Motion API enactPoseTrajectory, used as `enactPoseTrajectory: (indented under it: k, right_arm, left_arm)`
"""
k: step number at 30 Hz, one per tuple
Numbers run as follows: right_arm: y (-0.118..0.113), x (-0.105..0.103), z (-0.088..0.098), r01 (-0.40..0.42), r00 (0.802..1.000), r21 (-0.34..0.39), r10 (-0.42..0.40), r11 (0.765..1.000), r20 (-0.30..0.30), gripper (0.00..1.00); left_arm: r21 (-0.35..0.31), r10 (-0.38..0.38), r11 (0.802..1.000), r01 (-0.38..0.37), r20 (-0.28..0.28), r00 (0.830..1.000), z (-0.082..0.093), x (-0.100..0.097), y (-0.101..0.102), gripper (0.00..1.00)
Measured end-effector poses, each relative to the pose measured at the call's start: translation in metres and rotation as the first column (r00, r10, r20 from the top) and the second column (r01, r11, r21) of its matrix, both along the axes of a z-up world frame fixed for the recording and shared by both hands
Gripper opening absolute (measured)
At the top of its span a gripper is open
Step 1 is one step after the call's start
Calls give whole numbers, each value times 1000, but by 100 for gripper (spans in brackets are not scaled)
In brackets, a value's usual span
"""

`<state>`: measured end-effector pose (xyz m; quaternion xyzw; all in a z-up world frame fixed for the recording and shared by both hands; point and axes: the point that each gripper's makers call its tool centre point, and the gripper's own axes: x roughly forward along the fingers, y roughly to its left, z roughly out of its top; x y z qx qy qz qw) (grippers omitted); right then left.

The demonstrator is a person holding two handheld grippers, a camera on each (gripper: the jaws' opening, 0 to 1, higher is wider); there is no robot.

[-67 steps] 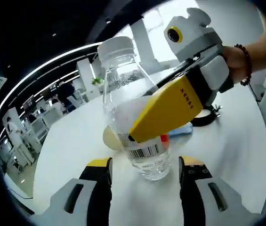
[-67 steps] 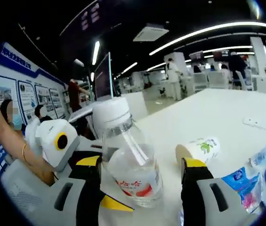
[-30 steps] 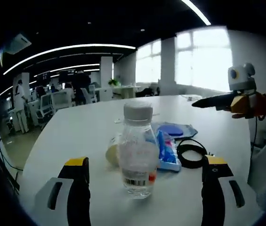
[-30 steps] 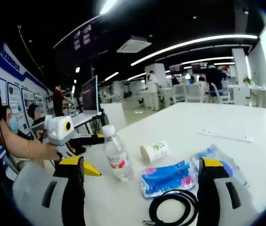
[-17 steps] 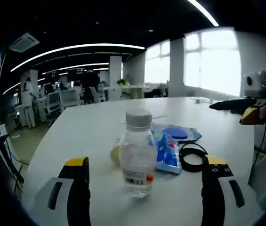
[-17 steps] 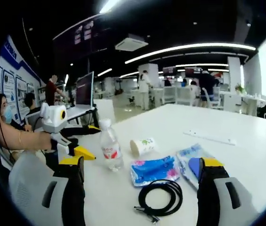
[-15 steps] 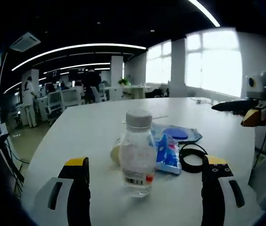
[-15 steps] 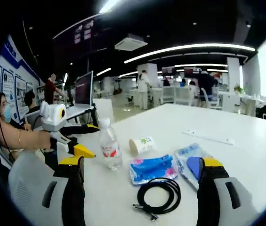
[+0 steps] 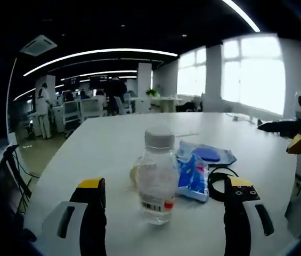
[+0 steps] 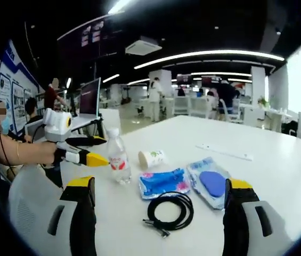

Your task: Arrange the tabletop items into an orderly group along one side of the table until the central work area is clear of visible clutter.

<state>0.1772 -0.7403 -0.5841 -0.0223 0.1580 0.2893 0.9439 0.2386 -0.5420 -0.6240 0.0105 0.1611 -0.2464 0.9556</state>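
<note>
Right gripper view shows my things sitting close together in one bunch on the white worktop [image 10: 278, 176], near the edge where I stand. The water bottle [image 10: 119, 158] stands up straight with its cap on top, so its long side goes up and down. Just behind it a paper cup [image 10: 152, 158] lies on its side, with its open mouth facing the bottle. Next come a blue packet [image 10: 163, 183], a clear bag with something blue inside [image 10: 212, 182] and a black cable [image 10: 167, 210] rolled into a ring, nearest to me. I think most of the tidying is done, because the far side of the worktop looks bare apart from a thin white strip [image 10: 224, 151]. What may be left is laying the bunch in a neater row. My right hand-held gripper [image 10: 155, 221] is wide apart and holds nothing. In the left gripper view my left hand-held gripper [image 9: 158, 213] is wide apart too, with the bottle standing free just ahead of it.
</note>
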Motion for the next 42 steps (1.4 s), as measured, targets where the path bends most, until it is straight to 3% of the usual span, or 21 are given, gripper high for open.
enactPoseTrajectory:
  k: [3, 6, 9, 16, 18, 25, 31, 34, 39, 42]
  right_arm:
    - [-4, -2, -2, 9, 1000, -9, -9, 1000, -6, 100]
    - [-7, -4, -4, 18, 1000, -11, -18, 1000, -16, 100]
    - [-8, -5, -3, 21, 1000, -5, -21, 1000, -19, 100]
    - [-11, -6, -2, 46, 999, 4, -46, 999, -17, 100]
    - [-11, -6, -2, 48, 999, 7, -48, 999, -19, 100]
    - [-12, -5, 1, 64, 998, 27, -64, 998, -19, 100]
    - [-9, -5, -1, 57, 998, 25, -57, 998, -26, 100]
    - [-8, -5, -5, 51, 998, 23, -51, 998, -34, 99]
    - [-6, -5, -8, 44, 998, 19, -43, 999, -43, 99]
    - [-7, -5, -10, 45, 998, 12, -44, 999, -47, 99]
  left_arm:
    - [-4, 39, 999, -39, -5, 999, -1, 2, 3, 88]
    - [-36, 89, 996, -87, 44, 995, 8, 8, 7, 85]
    - [-8, 129, 992, -128, 35, 991, 8, 12, 10, 85]
    - [-15, 264, 964, -264, 64, 962, 15, 18, 16, 82]
    - [-28, 305, 952, -304, 40, 951, 13, 16, 16, 76]
    - [-30, 334, 943, -332, 60, 941, 14, 18, 7, 75]
    - [7, 413, 910, -414, 55, 909, 8, 20, 15, 74]
    - [-19, 436, 900, -436, 37, 899, 5, 22, 16, 71]
    - [0, 442, 897, -442, 43, 896, -3, 23, 12, 72]
    - [7, 461, 887, -462, 60, 885, -4, 25, 14, 73]
